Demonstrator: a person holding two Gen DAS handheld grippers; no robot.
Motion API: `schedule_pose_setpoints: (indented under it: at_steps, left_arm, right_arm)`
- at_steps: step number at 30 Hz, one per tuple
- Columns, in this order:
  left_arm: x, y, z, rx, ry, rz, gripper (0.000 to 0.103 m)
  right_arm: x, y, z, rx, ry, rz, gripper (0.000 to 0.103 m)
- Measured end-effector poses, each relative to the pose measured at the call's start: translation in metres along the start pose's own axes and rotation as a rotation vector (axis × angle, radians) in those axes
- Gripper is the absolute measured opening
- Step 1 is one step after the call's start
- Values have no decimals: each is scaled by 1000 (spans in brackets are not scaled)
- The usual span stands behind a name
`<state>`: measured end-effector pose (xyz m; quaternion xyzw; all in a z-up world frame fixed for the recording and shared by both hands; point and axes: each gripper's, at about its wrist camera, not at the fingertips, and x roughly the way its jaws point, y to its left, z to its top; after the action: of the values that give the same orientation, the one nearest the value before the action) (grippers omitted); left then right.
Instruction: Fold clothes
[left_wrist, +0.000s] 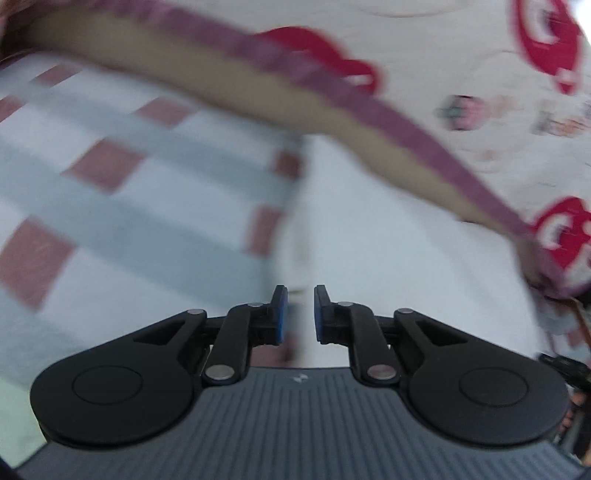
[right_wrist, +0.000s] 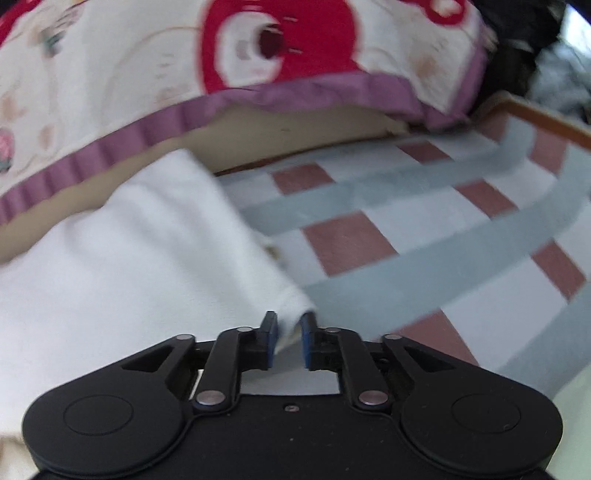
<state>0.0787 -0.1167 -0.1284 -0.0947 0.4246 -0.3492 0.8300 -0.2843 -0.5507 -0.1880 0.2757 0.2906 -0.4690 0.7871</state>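
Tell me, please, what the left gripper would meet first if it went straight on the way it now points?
Most likely the white garment, which fills the view directly ahead of the left gripper; its jaws stand slightly apart. The frame is blurred, so depth is uncertain.

Probably a bedroom in a home, though blurred. Shown by a checked bedsheet (right_wrist: 424, 236) in white, grey and dull red, a cream quilt (right_wrist: 110, 74) with red cartoon prints and purple ruffled trim, and a wooden bed frame edge (right_wrist: 546, 118) at the far side.
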Motion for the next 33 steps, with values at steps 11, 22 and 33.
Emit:
schedule_pose_setpoints:
  at_steps: [11, 22, 33]
  left_arm:
    - [45, -116, -30, 300, 51, -237, 28]
    - [108, -177, -57, 533, 169, -157, 28]
    - [108, -153, -53, 463, 203, -227, 28]
  right_arm:
    - [-20, -15, -28, 420, 150, 470, 58]
    - [12, 45, -59, 553, 302, 593, 59]
    - [24, 47, -41, 544, 87, 501, 59]
